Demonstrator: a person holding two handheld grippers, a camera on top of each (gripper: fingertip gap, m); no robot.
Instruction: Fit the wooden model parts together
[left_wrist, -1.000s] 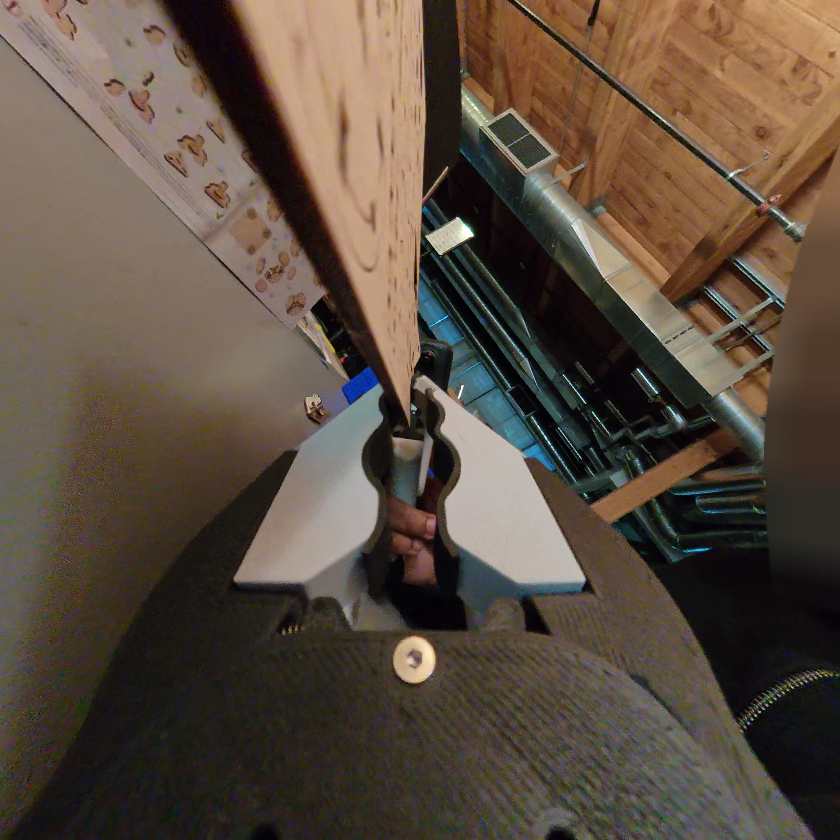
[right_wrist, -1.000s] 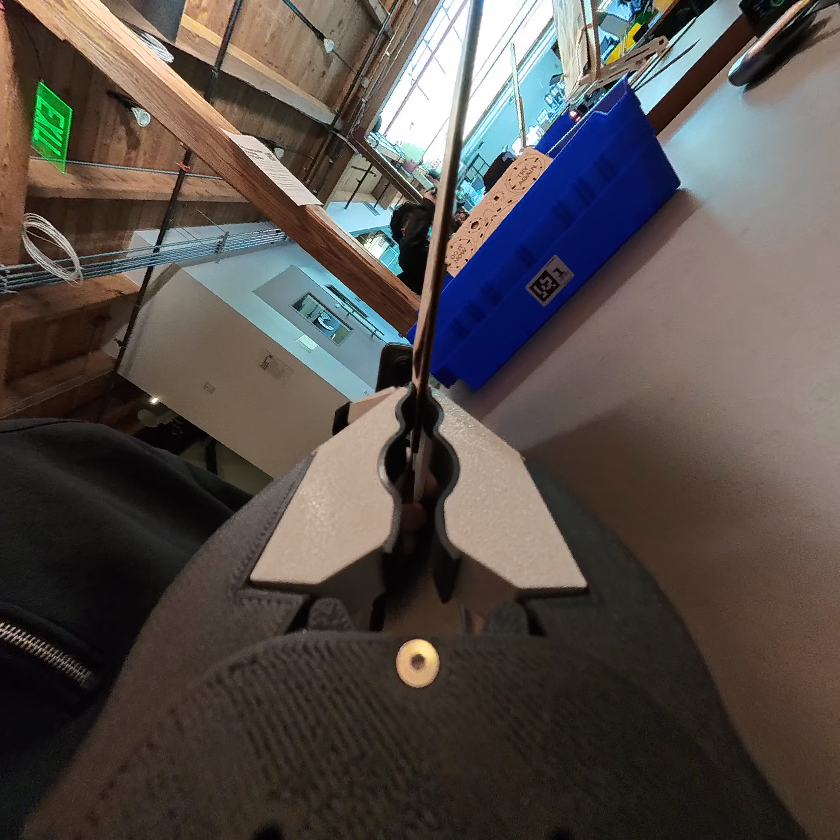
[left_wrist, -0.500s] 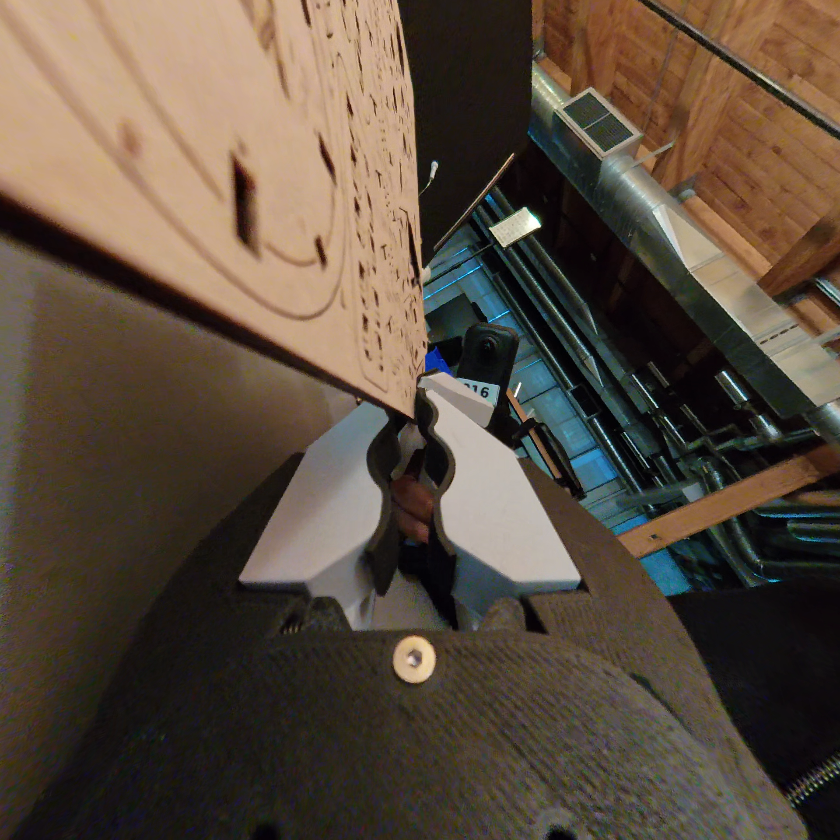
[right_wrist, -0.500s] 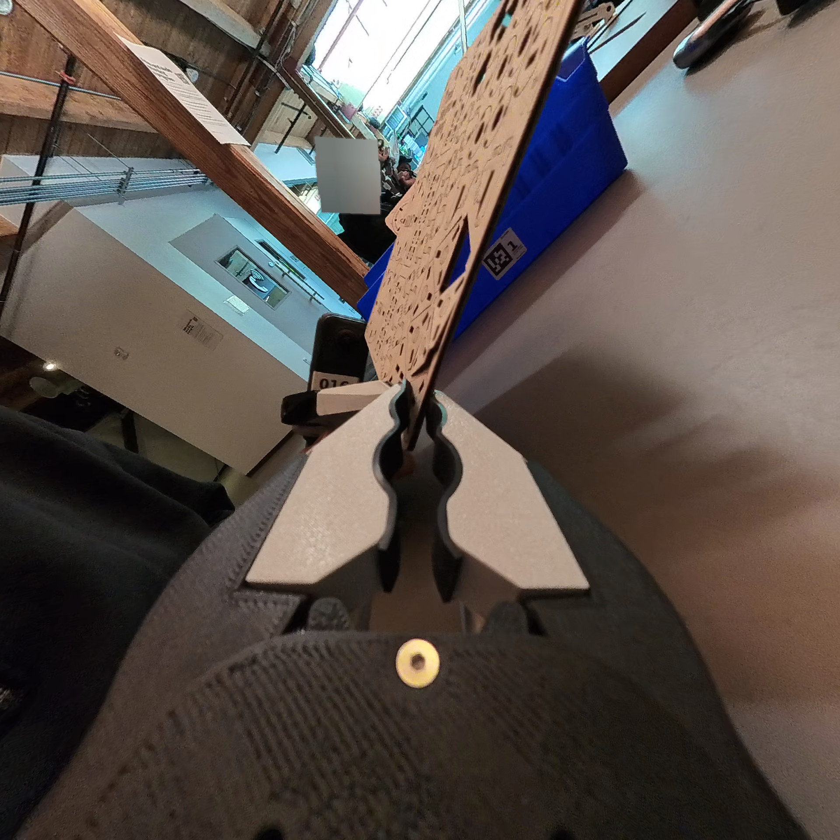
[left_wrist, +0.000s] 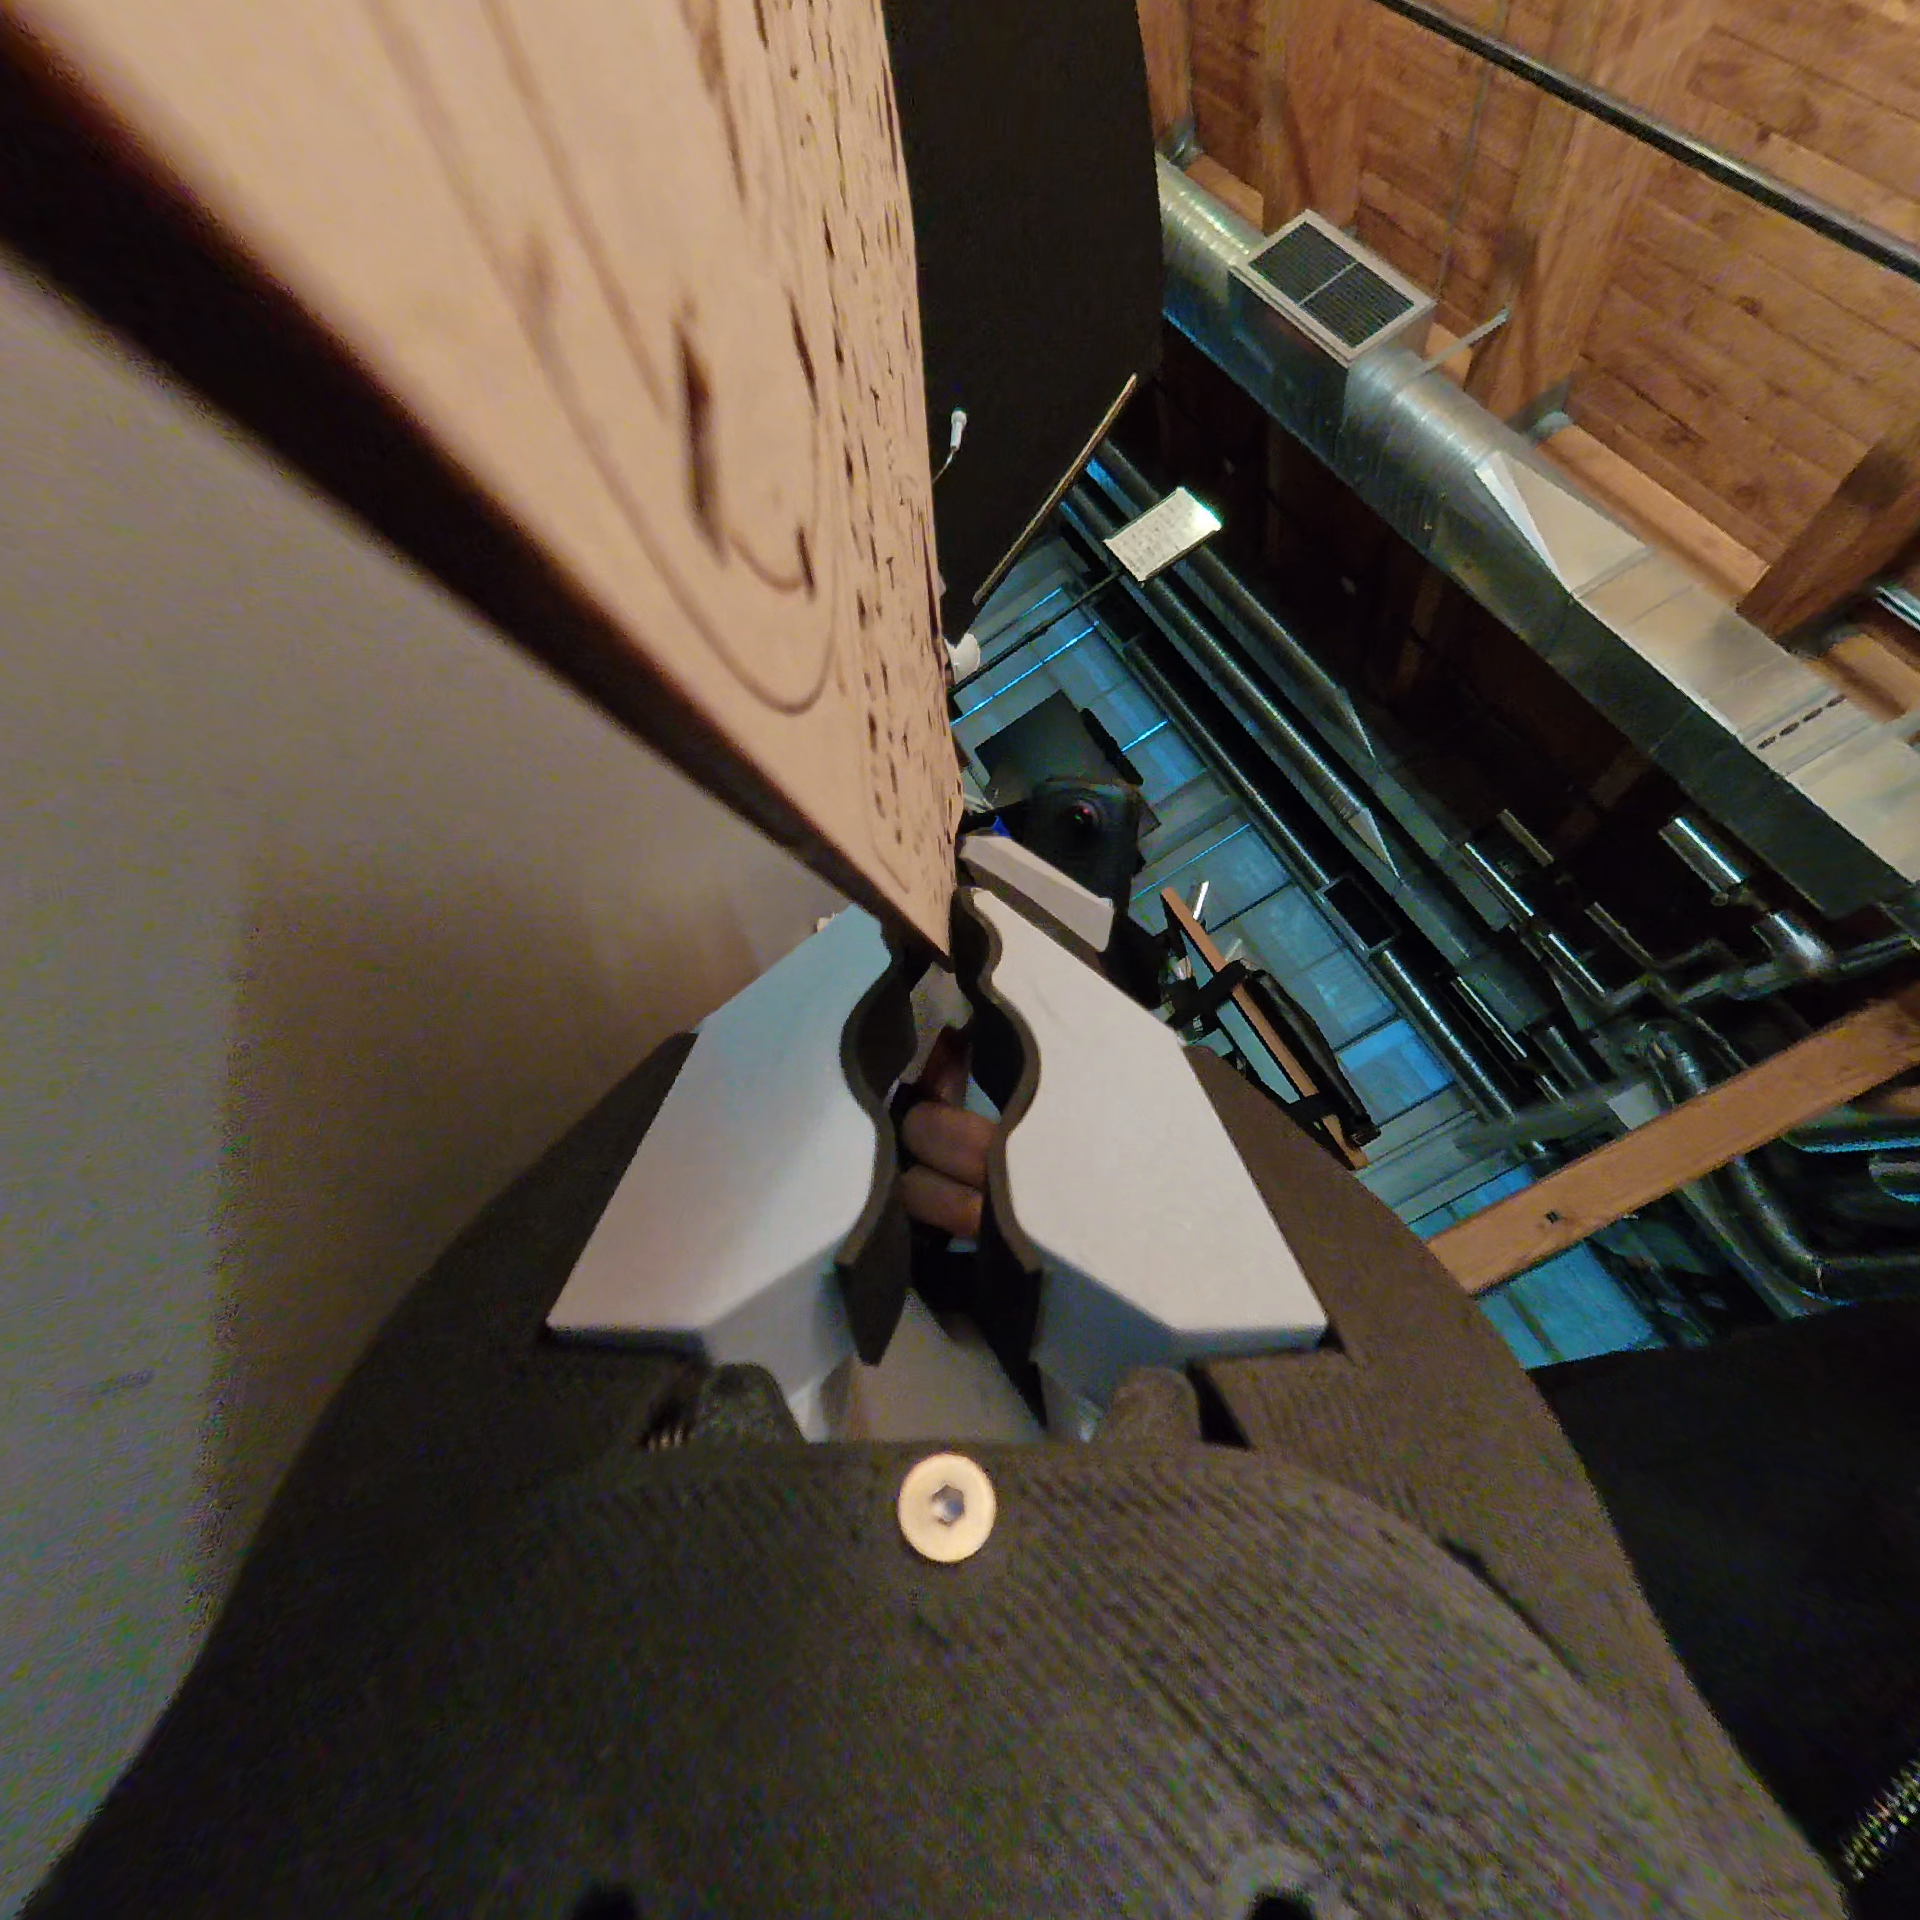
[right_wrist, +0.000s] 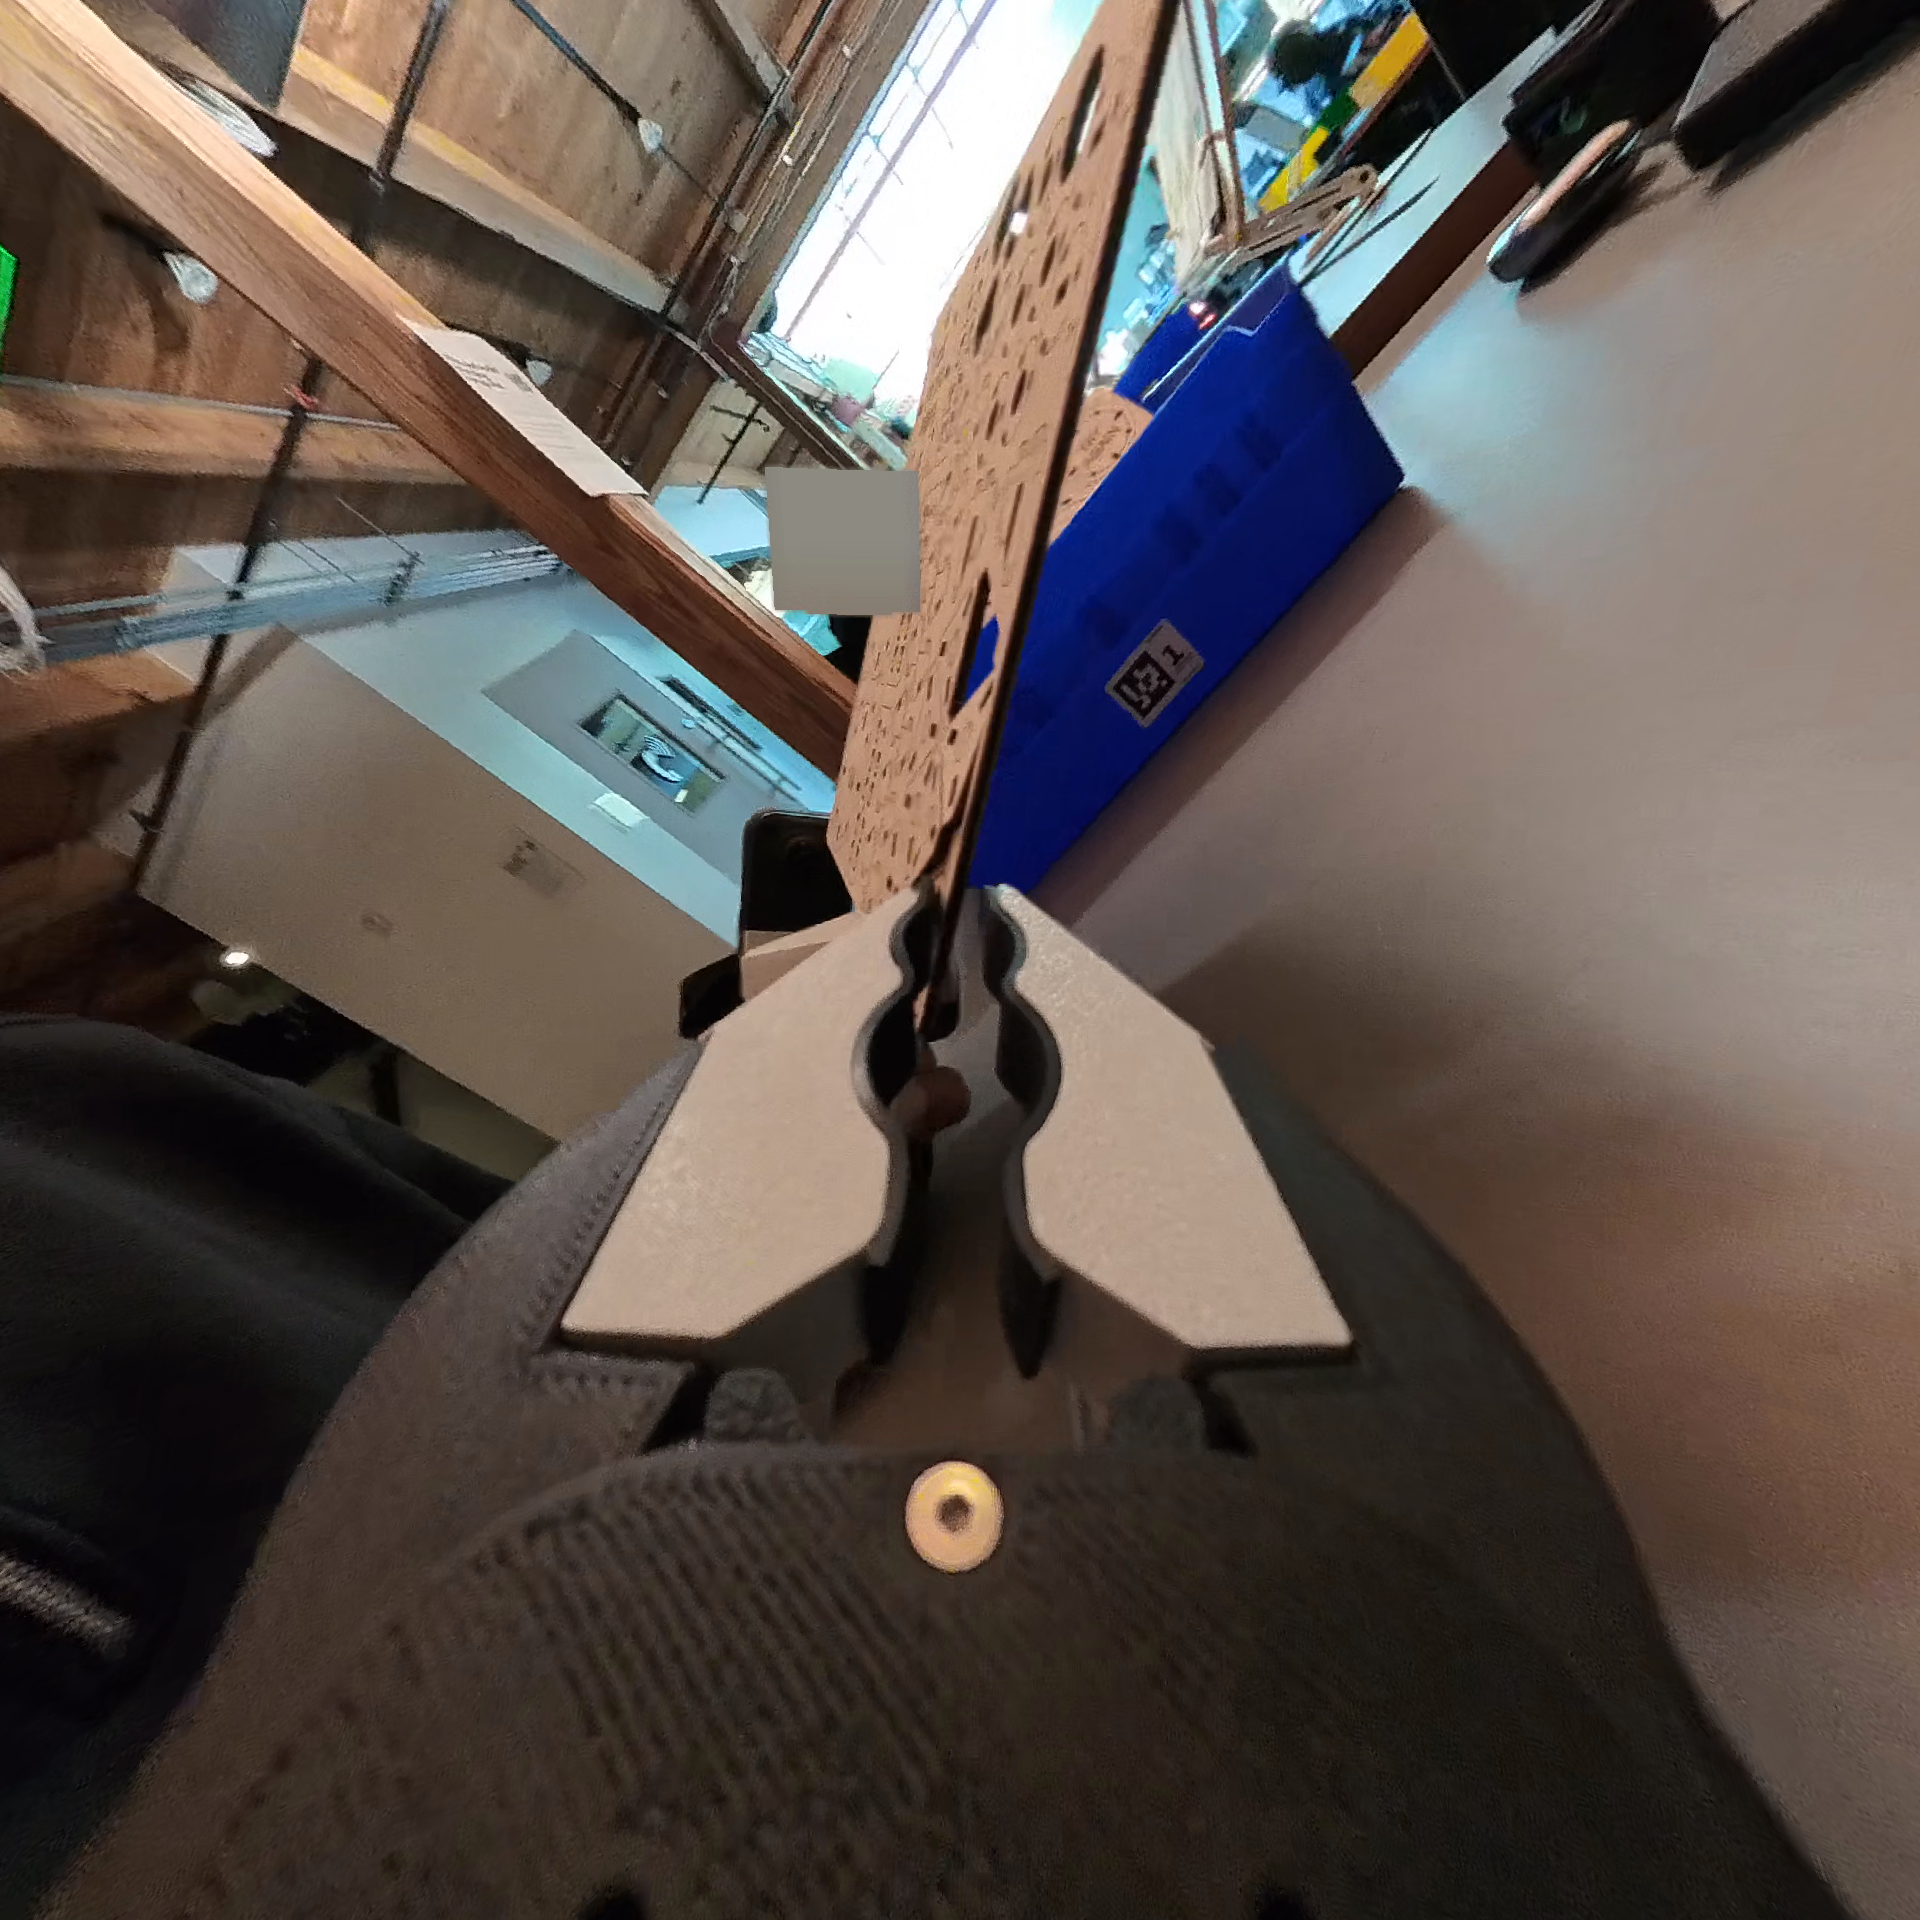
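A thin laser-cut wooden sheet (left_wrist: 571, 364) stands on edge above a pale table (left_wrist: 260, 935). My left gripper (left_wrist: 951, 935) is shut on its near corner, with both pads pressed on the wood. In the right wrist view the same sheet (right_wrist: 997, 499) rises from between my right gripper's (right_wrist: 956, 914) fingers. It leans on the left finger (right_wrist: 831, 1039), and a gap shows between it and the right finger (right_wrist: 1101, 1060), so that gripper is open. Each gripper shows just behind the sheet in the other's view: the right one (left_wrist: 1039, 883), the left one (right_wrist: 784, 935).
A blue bin (right_wrist: 1195, 582) with a square code sticker stands on the table (right_wrist: 1558, 831) beyond the sheet and holds more wooden cut pieces. Dark objects (right_wrist: 1558, 218) lie at the table's far end. A person's dark sleeve (right_wrist: 156, 1247) is at the left. Less than 4 cm separates the two grippers' tips.
My right gripper's fingers, clamped on the sheet's edge a second ago, have parted and no longer press it. My left gripper closed on the corner. The sheet swung round.
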